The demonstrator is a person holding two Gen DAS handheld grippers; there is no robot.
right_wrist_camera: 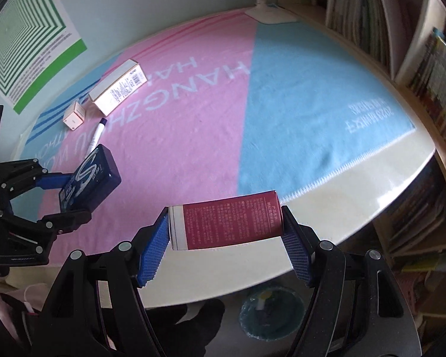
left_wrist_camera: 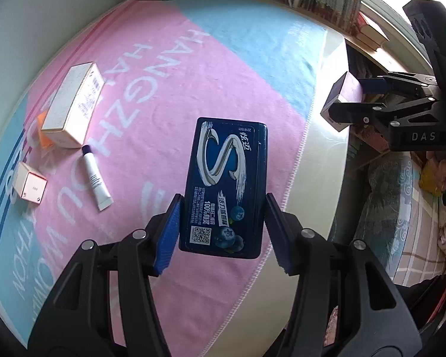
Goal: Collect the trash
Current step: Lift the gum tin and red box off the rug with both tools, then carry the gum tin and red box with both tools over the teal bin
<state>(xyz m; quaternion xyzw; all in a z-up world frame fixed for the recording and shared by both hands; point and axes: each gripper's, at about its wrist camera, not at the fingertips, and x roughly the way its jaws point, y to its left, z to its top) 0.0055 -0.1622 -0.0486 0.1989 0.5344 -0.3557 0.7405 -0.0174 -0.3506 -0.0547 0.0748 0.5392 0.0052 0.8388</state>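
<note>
Trash, two items held: dark blue gum box clamped between left gripper pads, above pink-and-blue towel; maroon box pinched endwise in right gripper, past towel's near hem. On towel's far-left part: long white carton, small cube box, tube. Bookshelves beyond towel; bin on floor below
</note>
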